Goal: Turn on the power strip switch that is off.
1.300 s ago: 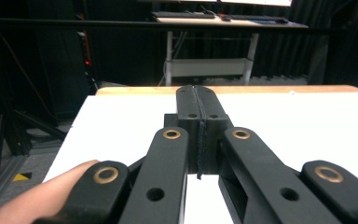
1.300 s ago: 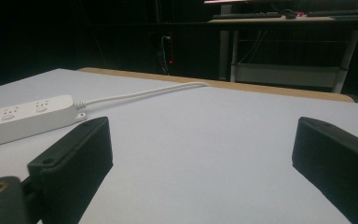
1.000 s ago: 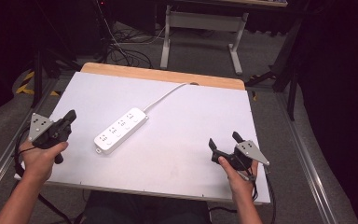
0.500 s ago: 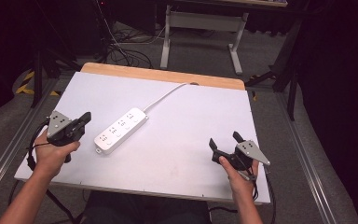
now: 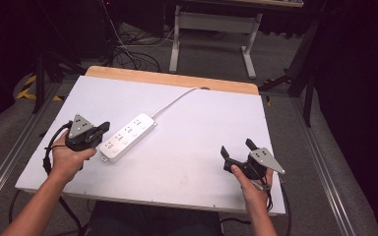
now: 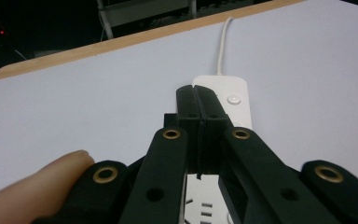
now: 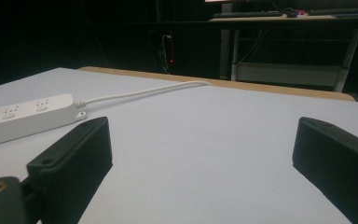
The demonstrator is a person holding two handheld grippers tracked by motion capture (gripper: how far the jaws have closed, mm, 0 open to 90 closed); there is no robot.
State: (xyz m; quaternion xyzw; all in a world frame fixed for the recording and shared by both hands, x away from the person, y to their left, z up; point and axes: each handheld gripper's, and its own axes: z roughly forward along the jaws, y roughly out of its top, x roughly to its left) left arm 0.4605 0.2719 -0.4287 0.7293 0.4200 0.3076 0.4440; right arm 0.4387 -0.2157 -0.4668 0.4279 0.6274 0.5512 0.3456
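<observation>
A white-topped table (image 5: pixel 187 167) with a wooden far edge carries a white power strip (image 5: pixel 128 137) lying at a slant on its left half, the strip's white cable (image 5: pixel 174 101) running away toward the far edge. At the left, a person's hand holds the left gripper (image 5: pixel 103 128) just beside the strip's near end, its jaws pressed together with nothing between them and, in the left gripper view, poised over the strip (image 6: pixel 223 93). Well apart at the table's right front, the right gripper (image 5: pixel 237 148) rests in the other hand, jaws spread wide and empty.
</observation>
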